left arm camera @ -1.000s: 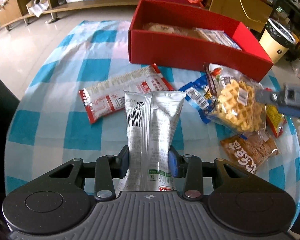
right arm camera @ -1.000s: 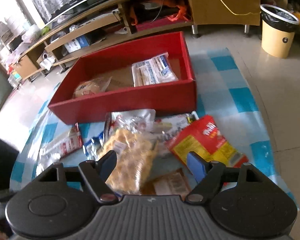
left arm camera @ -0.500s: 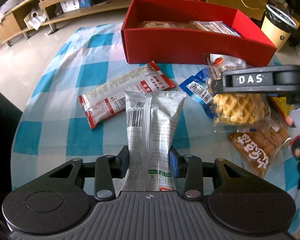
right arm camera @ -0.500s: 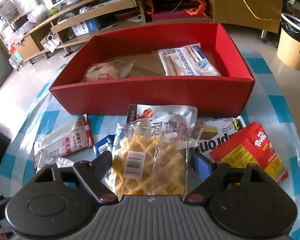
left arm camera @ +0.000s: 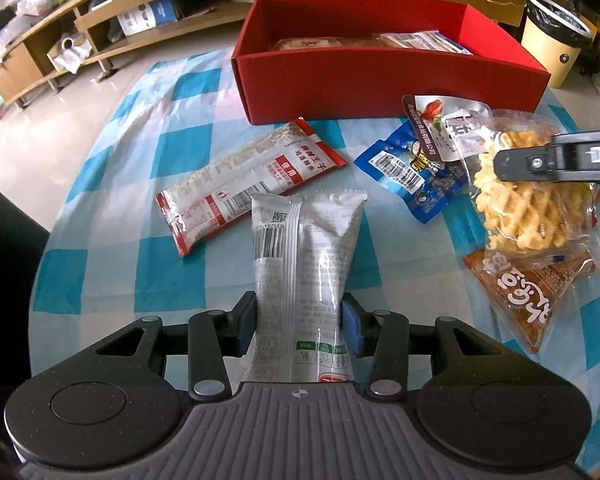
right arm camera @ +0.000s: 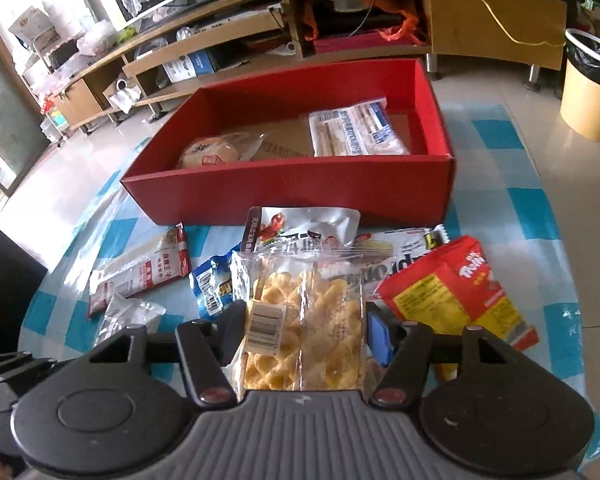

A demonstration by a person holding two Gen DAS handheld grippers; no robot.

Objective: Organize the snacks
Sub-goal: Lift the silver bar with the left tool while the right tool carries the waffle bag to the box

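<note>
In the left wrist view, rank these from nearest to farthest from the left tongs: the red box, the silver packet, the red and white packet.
1. Silver packet: between the fingers of the left tongs.
2. Red and white packet: flat on the cloth, just beyond, slightly left.
3. Red box: far end of the table, right of centre.

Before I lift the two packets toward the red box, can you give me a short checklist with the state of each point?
1. Left gripper on the silver packet: its jaws have just opened slightly, though both pads touch the packet. Cannot tell if firm.
2. Right gripper on the waffle snack bag: jaws have just been closing, pads at both sides. Ok.
3. Waffle snack bag free of the packets below it: overlaps them. Cannot tell.
4. Red box has room: bare floor shows between its two packets. Ok.
5. Path to the box: nothing standing in between. Ok.
</note>
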